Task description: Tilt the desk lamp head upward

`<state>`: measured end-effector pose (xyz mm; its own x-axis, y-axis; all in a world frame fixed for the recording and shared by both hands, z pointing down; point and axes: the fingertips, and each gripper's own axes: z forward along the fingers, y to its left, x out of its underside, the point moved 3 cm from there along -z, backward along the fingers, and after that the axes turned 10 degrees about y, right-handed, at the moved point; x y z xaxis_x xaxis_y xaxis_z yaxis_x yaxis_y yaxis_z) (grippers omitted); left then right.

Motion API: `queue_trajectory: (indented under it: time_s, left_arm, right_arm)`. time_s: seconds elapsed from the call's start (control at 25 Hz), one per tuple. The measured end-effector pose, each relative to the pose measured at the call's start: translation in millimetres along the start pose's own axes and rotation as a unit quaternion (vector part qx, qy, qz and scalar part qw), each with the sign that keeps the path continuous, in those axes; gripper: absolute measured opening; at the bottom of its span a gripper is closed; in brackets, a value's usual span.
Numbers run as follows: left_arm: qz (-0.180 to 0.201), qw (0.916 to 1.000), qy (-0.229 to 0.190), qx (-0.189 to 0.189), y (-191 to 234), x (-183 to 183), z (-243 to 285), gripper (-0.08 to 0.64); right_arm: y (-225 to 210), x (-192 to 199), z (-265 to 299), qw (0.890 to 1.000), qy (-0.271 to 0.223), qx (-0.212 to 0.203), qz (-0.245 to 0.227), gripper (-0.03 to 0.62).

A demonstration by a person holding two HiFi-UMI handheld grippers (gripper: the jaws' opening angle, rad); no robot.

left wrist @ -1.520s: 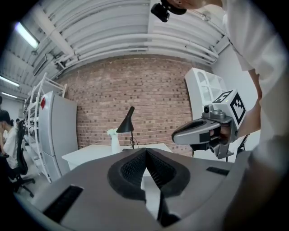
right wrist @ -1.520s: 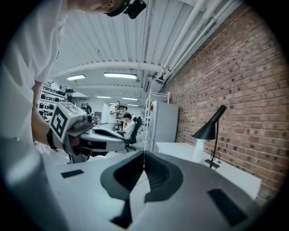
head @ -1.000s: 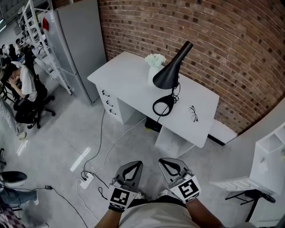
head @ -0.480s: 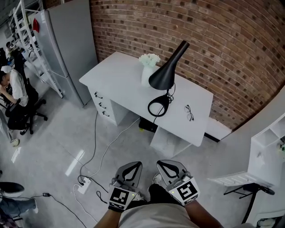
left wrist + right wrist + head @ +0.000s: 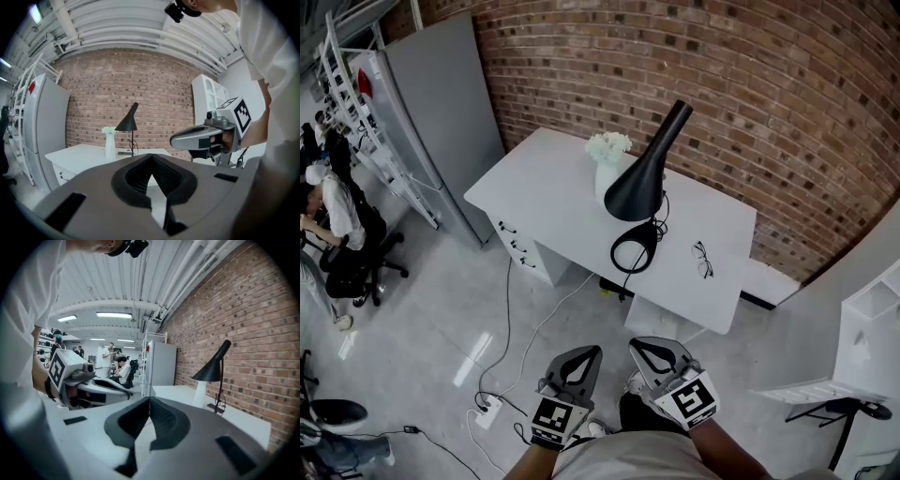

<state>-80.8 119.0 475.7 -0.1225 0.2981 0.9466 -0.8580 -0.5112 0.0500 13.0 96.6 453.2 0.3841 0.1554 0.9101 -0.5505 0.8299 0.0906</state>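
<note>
I had the brick wall [image 5: 750, 84] ahead; the white desk [image 5: 553, 187] stood against it; the black desk lamp [image 5: 639, 178] stood on the desk beside a vase [image 5: 606, 169], head angled down; my left gripper [image 5: 592, 350] and right gripper [image 5: 636, 343], well apart from it, were both closed and empty.
</note>
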Motion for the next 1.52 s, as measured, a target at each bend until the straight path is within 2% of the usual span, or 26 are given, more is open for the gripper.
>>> queue_trajectory:
  time_s: [0.2, 0.48, 0.68, 0.88, 1.12, 1.24, 1.52]
  left_arm:
    - [0.02, 0.9997, -0.011, -0.008, 22.3, -38.3, 46.2, 0.008]
    - [-0.01, 0.9994, 0.007, -0.032, 40.1, -52.8, 111.3, 0.008]
    - [0.001, 0.9987, 0.011, -0.05, 45.1, -69.7, 142.3, 0.008]
    - [-0.014, 0.9976, 0.018, -0.065, 64.6, -63.5, 157.2, 0.008]
    - [-0.007, 0.9988, 0.009, -0.047, 88.2, -80.5, 174.0, 0.008]
    - [-0.002, 0.9989, 0.012, -0.046, 105.4, -84.9, 176.2, 0.008]
    - [-0.002, 0.9988, 0.024, -0.043, 144.3, -83.3, 177.9, 0.008]
  right_arm:
    - [-61.9, -11.9, 24.0, 1.0, -0.005, -0.001, 0.0, 0.017]
    - [-134.3, -22.6, 57.2, 1.0, -0.022, -0.022, -0.004, 0.018]
    - [-170.7, -37.4, 71.9, 0.998, -0.051, -0.036, -0.008, 0.018]
    - [-184.3, -29.5, 85.1, 0.998, -0.026, -0.045, -0.018, 0.018]
    - [-197.7, -25.4, 101.3, 0.999, -0.011, -0.041, 0.011, 0.022]
    - [-203.7, -29.5, 119.4, 0.999, -0.007, -0.04, 0.025, 0.123]
    - [-210.8, -31.4, 153.0, 0.997, -0.006, -0.03, 0.066, 0.143]
